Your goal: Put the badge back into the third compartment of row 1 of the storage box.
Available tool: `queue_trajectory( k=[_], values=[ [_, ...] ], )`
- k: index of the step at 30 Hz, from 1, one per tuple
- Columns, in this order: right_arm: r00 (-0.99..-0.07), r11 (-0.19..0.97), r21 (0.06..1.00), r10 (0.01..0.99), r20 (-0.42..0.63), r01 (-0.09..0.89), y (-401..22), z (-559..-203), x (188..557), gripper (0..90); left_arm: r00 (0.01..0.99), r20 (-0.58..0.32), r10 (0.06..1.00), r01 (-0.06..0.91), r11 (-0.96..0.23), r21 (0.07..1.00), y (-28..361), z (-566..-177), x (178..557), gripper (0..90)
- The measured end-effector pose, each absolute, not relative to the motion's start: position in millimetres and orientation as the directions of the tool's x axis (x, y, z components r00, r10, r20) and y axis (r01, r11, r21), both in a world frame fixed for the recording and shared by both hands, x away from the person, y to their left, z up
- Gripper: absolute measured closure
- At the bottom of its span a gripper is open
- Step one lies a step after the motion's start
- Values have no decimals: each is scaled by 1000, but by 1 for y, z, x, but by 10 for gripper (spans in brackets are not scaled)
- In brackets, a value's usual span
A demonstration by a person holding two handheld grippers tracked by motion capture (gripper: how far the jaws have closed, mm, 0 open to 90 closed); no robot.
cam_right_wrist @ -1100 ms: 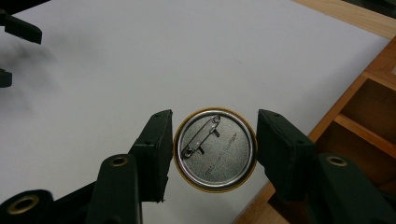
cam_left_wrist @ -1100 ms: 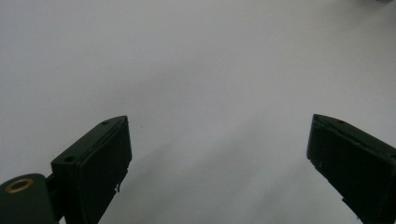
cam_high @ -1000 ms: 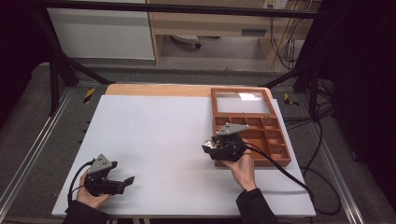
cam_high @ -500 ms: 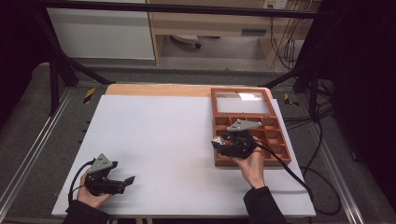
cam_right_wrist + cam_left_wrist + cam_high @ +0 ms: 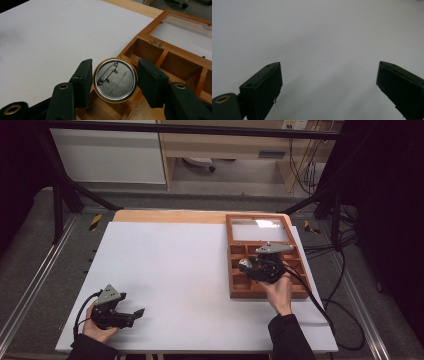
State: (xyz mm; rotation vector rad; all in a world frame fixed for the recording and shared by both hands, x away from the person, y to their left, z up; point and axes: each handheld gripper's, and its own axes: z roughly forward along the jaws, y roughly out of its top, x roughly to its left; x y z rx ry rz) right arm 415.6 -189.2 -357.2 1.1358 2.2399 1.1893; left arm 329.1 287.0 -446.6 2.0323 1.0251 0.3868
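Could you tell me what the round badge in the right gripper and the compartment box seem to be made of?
Badge: probably metal, with a shiny silver back, brass-coloured rim and wire pin clasp. Compartment box: apparently varnished wood, with warm brown grain, a small brass-looking hinge and a seemingly clear lid panel.

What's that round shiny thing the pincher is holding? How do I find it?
Find the wooden box on the table's right side. Over its left compartments, the right gripper clamps a pin badge. It is round and silver, gold-rimmed, its back showing a safety pin.
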Motion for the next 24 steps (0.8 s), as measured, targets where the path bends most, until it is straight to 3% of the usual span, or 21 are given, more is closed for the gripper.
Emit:
queue_trajectory(
  k=[24],
  values=[
    [-515,270,811,856,44,519,-223,-358,437,478,624,-81,777,529,-345,775,288,-447,329,60]
  ],
)
